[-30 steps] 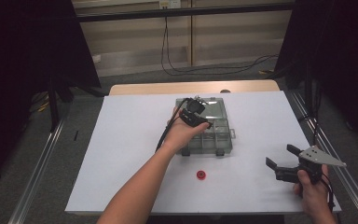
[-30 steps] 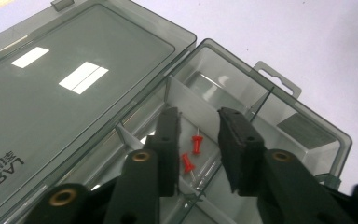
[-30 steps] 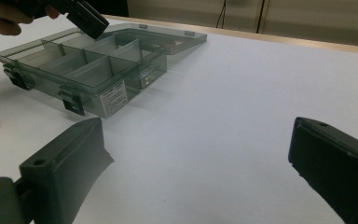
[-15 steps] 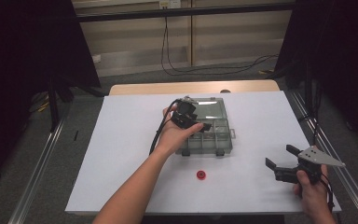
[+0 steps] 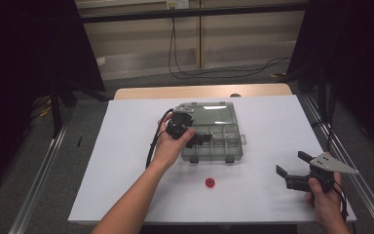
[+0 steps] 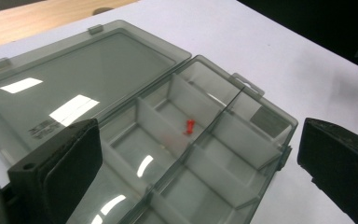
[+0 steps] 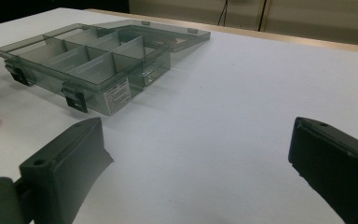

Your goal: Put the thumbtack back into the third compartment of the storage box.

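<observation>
**Sorting small parts into the compartment box: left jaws released over the tray**

While the left gripper (image 5: 187, 134) hangs over the left part of the compartment box (image 5: 214, 146), its jaws stand spread wide with nothing between them; they have just been opening. Directly ahead of them, in the left gripper view, a small red pin (image 6: 189, 126) lies on the floor of a middle compartment, clear of both pads. Compared with the frame one second earlier, the left hand has shifted leftward from above the tray's middle toward its left edge.

Right of and nearer than the box's front wall, a red round piece (image 5: 210, 183) rests on the white table (image 5: 126, 195), well apart from the tray. It lies between the two hands, to the left of the right gripper (image 5: 292, 170), which appears about as near to it as the left. The box's long axis runs across the table, lid hinged open toward the far side.

At the far right, the right gripper rests low near the table's front edge, jaws spread and empty, in the same place as before.
</observation>
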A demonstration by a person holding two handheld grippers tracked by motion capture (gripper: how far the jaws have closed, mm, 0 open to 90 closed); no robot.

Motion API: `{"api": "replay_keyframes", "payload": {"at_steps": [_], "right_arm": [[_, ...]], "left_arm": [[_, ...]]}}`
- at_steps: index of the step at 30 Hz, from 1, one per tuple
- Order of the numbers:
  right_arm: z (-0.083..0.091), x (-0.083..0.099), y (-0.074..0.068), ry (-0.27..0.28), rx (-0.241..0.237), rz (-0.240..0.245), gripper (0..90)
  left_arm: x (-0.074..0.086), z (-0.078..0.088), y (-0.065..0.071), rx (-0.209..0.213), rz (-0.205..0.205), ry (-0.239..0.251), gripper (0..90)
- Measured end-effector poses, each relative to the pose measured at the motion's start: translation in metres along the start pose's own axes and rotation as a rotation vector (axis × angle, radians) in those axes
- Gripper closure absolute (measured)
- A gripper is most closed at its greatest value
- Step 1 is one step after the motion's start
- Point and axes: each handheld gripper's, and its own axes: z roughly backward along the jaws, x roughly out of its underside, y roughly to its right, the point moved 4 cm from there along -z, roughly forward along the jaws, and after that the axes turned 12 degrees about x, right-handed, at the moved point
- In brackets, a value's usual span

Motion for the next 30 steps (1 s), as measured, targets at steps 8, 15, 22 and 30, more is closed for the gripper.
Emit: {"api": "replay_keyframes", "payload": {"at_steps": [8, 15, 22, 30], "right_arm": [[-0.001, 0.000, -0.002, -0.002, 0.001, 0.004, 3.3], [-0.001, 0.000, -0.001, -0.001, 0.002, 0.004, 3.3], [-0.002, 0.000, -0.003, -0.003, -0.001, 0.012, 3.3], [-0.002, 0.000, -0.005, -0.007, -0.002, 0.014, 3.3]], "left_arm": [[0.010, 0.017, 0.002, -0.024, -0.013, 0.032, 0.0], [0.020, 0.031, 0.001, -0.049, -0.017, 0.034, 0.0], [0.031, 0.045, 0.003, -0.061, -0.024, 0.059, 0.0], [0.045, 0.060, 0.002, -0.072, -0.013, 0.083, 0.0]]}}
